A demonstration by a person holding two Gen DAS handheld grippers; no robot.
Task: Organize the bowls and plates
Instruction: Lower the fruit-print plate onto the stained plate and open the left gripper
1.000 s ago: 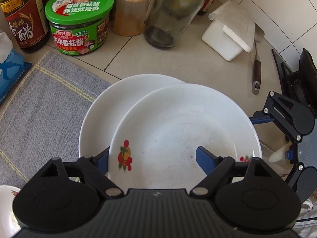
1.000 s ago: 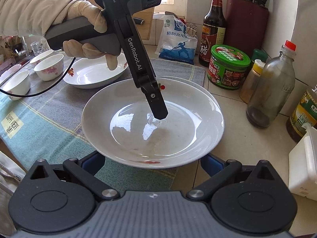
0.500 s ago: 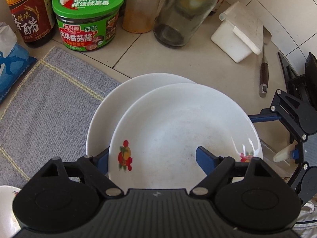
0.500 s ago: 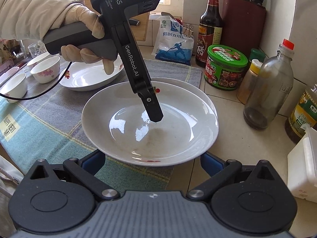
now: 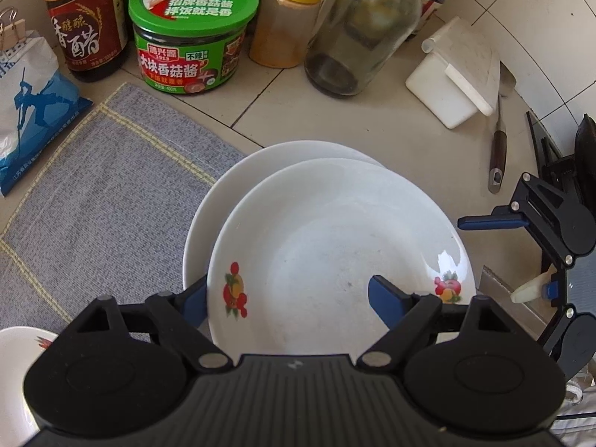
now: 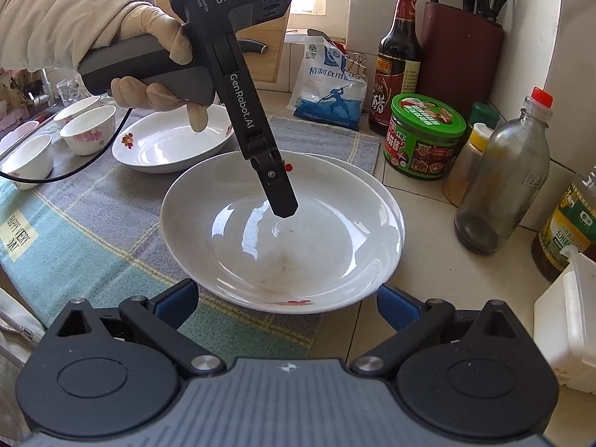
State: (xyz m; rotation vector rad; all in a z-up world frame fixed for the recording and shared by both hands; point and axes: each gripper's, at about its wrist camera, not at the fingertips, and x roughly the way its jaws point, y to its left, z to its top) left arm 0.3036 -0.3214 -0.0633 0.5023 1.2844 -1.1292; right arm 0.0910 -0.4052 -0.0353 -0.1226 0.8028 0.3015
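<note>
A white plate with fruit prints (image 5: pixel 335 253) lies on a second white plate (image 5: pixel 238 175), shifted toward me. It also shows in the right wrist view (image 6: pixel 290 253). My left gripper (image 5: pixel 287 298) straddles the top plate's near rim, one blue finger (image 5: pixel 387 298) inside the plate and one (image 5: pixel 193 300) outside; I cannot tell whether it grips the rim. In the right wrist view its finger (image 6: pixel 277 190) reaches down into the plate. My right gripper (image 6: pixel 287 301) is open, its fingers either side of the plate's near rim, not touching. A third plate (image 6: pixel 167 145) and several small bowls (image 6: pixel 87 130) sit at the left.
A striped cloth (image 6: pixel 85 223) covers the counter's left part. A green-lidded jar (image 5: pixel 192 33), vinegar bottle (image 5: pixel 83 18), glass bottle (image 5: pixel 361 29), spice jar (image 5: pixel 288 18), salt bag (image 5: pixel 26 111) and white box (image 5: pixel 454 74) crowd the back. A knife block (image 6: pixel 460 48) stands by the wall.
The top plate has moved away from the right gripper, further over the lower plate. The left gripper has tilted steeper into the plate. The right gripper stays open.
</note>
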